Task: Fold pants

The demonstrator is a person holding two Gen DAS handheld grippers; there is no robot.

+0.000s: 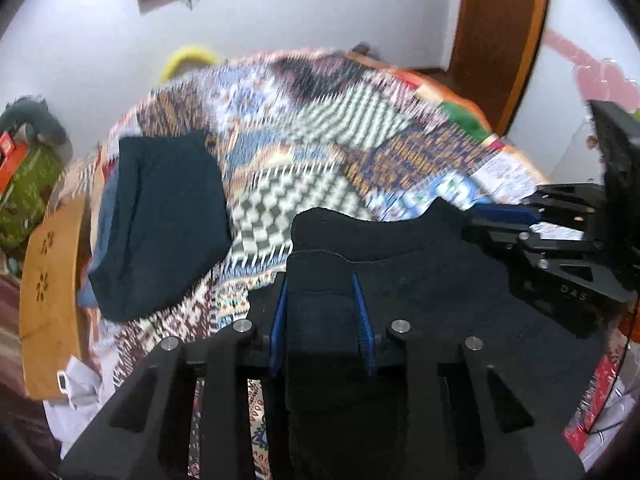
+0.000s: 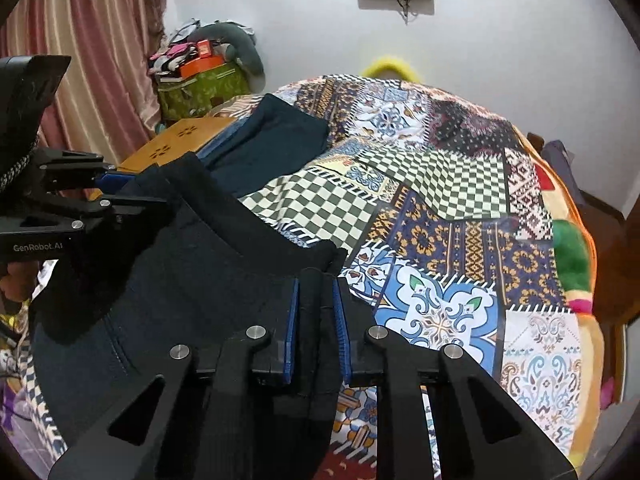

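Left wrist view is blurred, but the left gripper (image 1: pixel 322 312) looks pinched on a thick fold of the black pants (image 1: pixel 420 280). The right gripper (image 2: pixel 316 320) is nearly closed on another fold. The pants hang between them over the patchwork bedspread (image 2: pixel 440 200), near folded dark clothes (image 2: pixel 272 136).

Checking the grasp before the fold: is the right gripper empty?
No: in the right wrist view the right gripper has a bunch of the black pants pinched between its blue pads.
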